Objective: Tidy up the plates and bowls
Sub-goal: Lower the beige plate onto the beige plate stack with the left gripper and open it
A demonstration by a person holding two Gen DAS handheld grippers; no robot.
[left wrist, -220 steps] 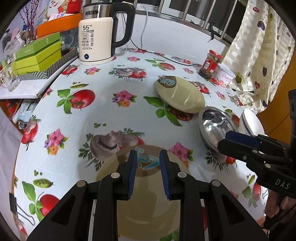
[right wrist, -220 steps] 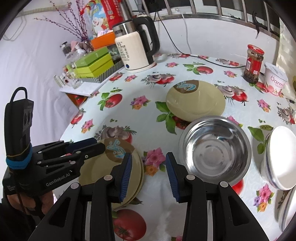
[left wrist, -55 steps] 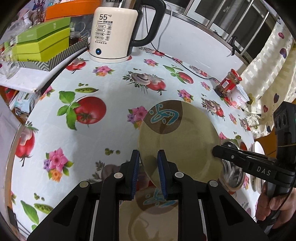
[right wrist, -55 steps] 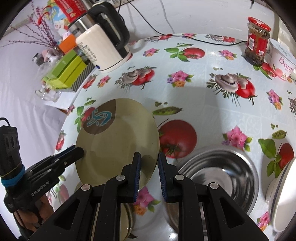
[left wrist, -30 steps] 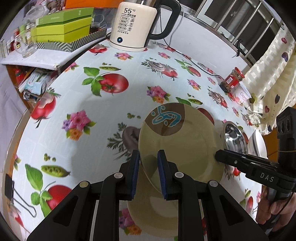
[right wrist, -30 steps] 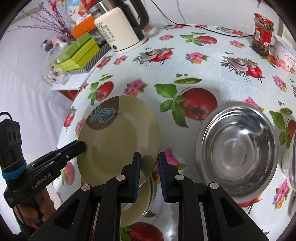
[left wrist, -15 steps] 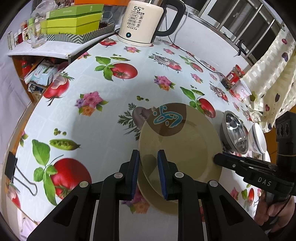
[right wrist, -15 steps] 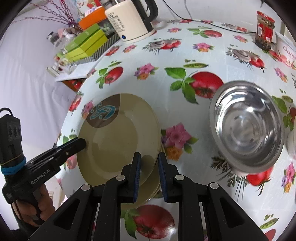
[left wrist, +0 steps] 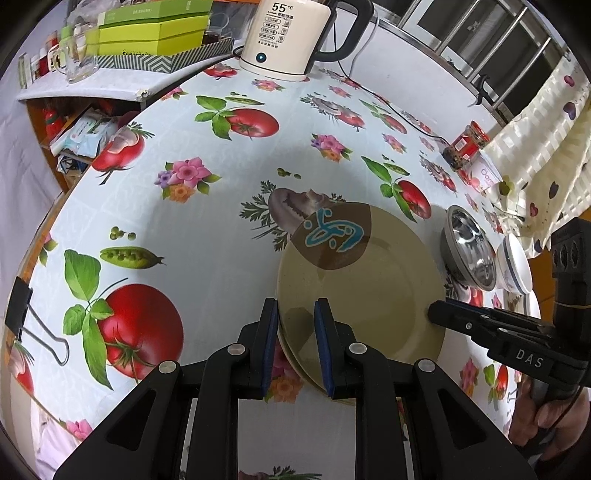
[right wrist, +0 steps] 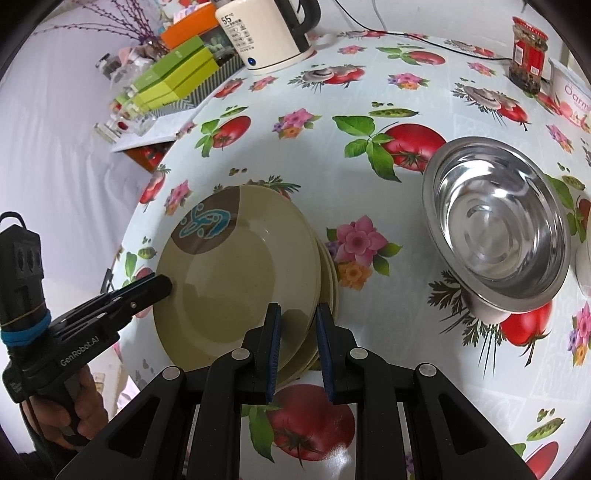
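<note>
A beige plate [left wrist: 369, 280] with a brown patch and a blue mark is held by both grippers just over another beige plate [right wrist: 327, 280] on the table. My left gripper [left wrist: 291, 314] is shut on the plate's near rim. My right gripper [right wrist: 297, 317] is shut on the opposite rim. The left gripper also shows in the right wrist view [right wrist: 168, 286], touching the plate's edge. A steel bowl [right wrist: 495, 229] stands to the right of the stack, and a white bowl [left wrist: 515, 264] beyond it.
A white electric kettle [left wrist: 291, 33] stands at the table's far side, its cord running along the back. Green boxes [left wrist: 151, 26] sit on a side shelf to the left. A red-lidded jar [right wrist: 528, 55] and a yoghurt tub [right wrist: 576, 96] stand at the far right. A binder clip [left wrist: 22, 314] grips the tablecloth edge.
Both grippers carried the plate from the table's middle toward the near-left edge and lowered it onto the other beige plate; now it sits nearly flush on the stack.
</note>
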